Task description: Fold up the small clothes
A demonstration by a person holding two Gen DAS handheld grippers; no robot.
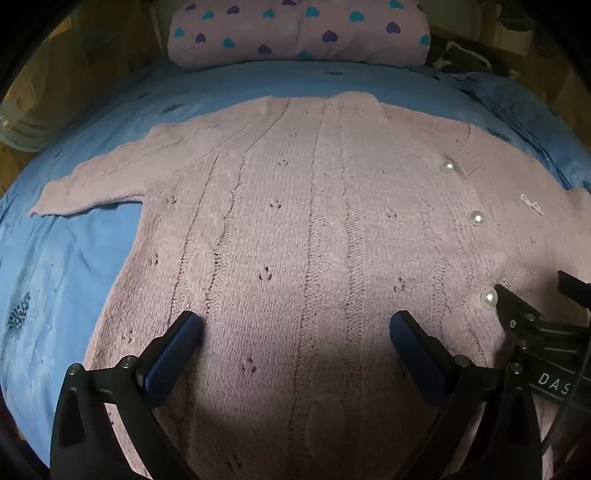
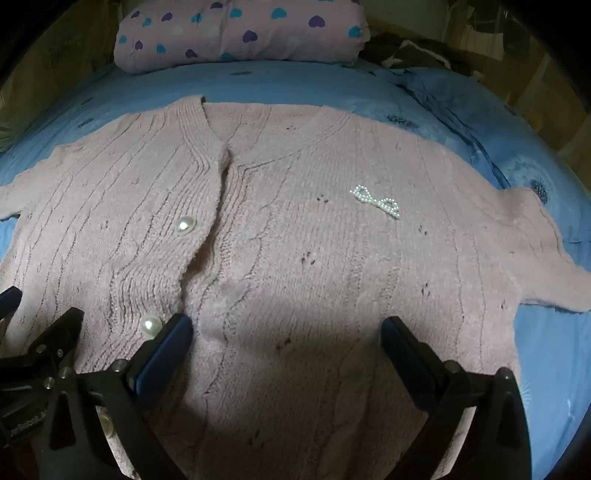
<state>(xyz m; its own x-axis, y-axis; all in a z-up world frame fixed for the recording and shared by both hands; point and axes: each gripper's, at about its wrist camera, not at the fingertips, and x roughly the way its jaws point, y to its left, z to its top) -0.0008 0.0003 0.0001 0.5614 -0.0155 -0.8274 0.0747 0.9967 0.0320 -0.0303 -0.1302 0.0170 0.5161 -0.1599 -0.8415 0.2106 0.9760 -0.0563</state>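
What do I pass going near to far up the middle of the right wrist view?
Right hand-held gripper → pink cardigan → blue bedsheet → heart-print pillow.

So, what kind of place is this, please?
Most likely a bedroom, with the work done on a bed. A pink cardigan lies flat on a blue bedsheet, and a heart-print pillow sits at the far end.
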